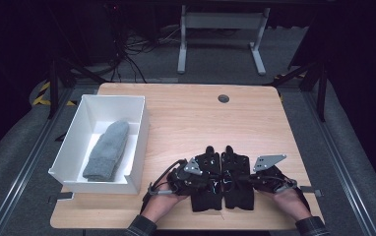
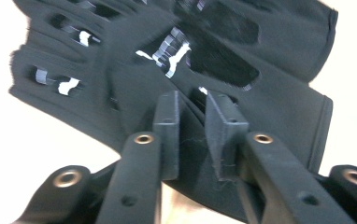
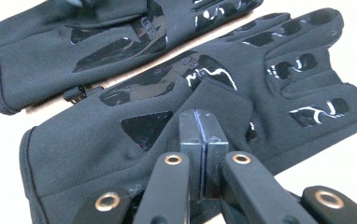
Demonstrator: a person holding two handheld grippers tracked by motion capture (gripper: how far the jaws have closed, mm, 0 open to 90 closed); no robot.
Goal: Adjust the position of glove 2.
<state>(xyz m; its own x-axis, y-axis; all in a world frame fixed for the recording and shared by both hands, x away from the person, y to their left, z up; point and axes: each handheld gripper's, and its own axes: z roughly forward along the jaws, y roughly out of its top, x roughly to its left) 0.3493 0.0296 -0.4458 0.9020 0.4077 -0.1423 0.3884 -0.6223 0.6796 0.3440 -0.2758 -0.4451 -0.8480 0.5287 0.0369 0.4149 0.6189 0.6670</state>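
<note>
My right gripper (image 3: 200, 140) pinches the right black glove (image 3: 204, 107) flat on the table (image 1: 186, 118), my left gripper (image 2: 193, 135) slightly parted over the left glove (image 2: 134, 88), which may slide because nothing clamps it.

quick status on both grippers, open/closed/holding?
Left gripper: jaws slightly apart over the left black glove, not pinching it.
Right gripper: jaws closed together on a fold of the right black glove.

Right gripper (image 3: 203, 122): jaws pressed together, over near black glove (image 3: 167, 126), at its thumb. Second black glove (image 3: 74, 51): just beyond near glove, side by side.
</note>
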